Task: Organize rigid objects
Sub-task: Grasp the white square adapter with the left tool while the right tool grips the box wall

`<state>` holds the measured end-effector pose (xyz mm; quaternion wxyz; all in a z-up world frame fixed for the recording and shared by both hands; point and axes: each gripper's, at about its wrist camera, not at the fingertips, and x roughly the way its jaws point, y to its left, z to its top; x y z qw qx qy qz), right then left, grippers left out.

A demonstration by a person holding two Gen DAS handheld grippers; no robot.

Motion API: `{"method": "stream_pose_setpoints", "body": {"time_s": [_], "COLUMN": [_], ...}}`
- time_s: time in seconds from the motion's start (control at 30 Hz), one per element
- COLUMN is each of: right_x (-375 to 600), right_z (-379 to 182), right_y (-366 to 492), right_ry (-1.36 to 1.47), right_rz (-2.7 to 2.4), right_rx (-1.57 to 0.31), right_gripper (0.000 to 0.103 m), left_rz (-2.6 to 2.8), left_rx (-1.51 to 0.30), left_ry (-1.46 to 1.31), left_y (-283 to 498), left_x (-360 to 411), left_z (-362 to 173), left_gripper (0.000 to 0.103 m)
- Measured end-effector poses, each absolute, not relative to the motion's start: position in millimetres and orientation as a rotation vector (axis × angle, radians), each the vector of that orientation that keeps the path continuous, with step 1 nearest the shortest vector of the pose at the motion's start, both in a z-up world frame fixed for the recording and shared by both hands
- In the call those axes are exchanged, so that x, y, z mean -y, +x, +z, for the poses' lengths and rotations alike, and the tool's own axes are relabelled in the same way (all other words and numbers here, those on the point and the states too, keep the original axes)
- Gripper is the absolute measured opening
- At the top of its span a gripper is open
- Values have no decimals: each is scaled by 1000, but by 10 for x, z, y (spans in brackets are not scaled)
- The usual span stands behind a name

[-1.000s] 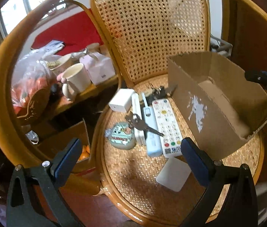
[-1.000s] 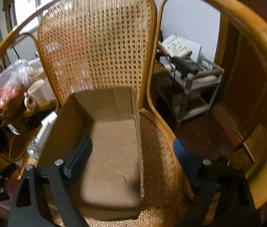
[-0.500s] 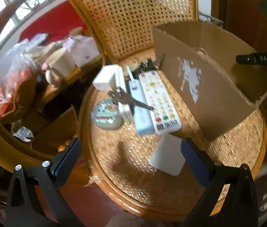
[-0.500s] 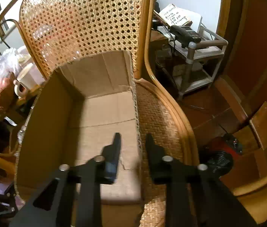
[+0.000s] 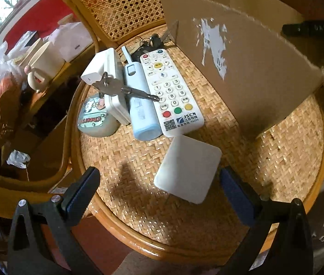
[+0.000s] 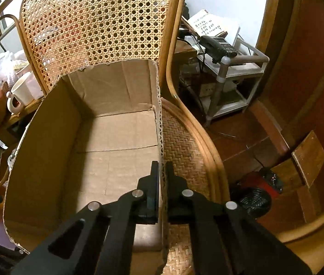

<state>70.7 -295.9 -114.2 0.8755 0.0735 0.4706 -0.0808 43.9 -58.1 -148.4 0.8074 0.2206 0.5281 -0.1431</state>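
Woven rattan chair seat (image 5: 219, 197) under your wide-spread left gripper (image 5: 159, 183), hovering low over the flat white square card (image 5: 188, 168), white remote control (image 5: 170, 91) beyond, your right gripper (image 6: 161, 171) pinched on the brown cardboard box (image 6: 106, 137) right wall, angled downward.

The cardboard box (image 5: 242, 68) wall hides the seat behind it, and its interior is not visible from the left wrist. The dark items (image 5: 149, 42) behind the remote control (image 5: 170, 91) are too small to identify.
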Motion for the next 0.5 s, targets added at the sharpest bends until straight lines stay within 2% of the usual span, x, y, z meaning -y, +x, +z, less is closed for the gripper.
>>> {"method": "stream_pose_setpoints", "body": {"time_s": [0.1, 0.23, 0.4, 0.47, 0.5], "right_x": [2971, 2968, 2974, 2992, 2992], "right_z": [-1173, -1216, -1221, -1234, -1240], "right_y": [719, 734, 727, 732, 735], "right_ry": [162, 161, 161, 171, 173], "right_rz": [-165, -161, -146, -143, -141], "right_rx": [-997, -1008, -1006, -1012, -1016], "right_gripper": [6, 6, 6, 6, 6], "left_rz": [-267, -254, -264, -285, -310], "left_rx": [-1162, -1118, -1105, -1107, -1116], "left_ry": [478, 519, 512, 492, 466], "left_y": [482, 491, 482, 487, 492], "left_x": [592, 631, 660, 656, 651], "left_z": [-1543, -1546, -1527, -1519, -1513], "left_gripper": [103, 102, 91, 78, 68]}}
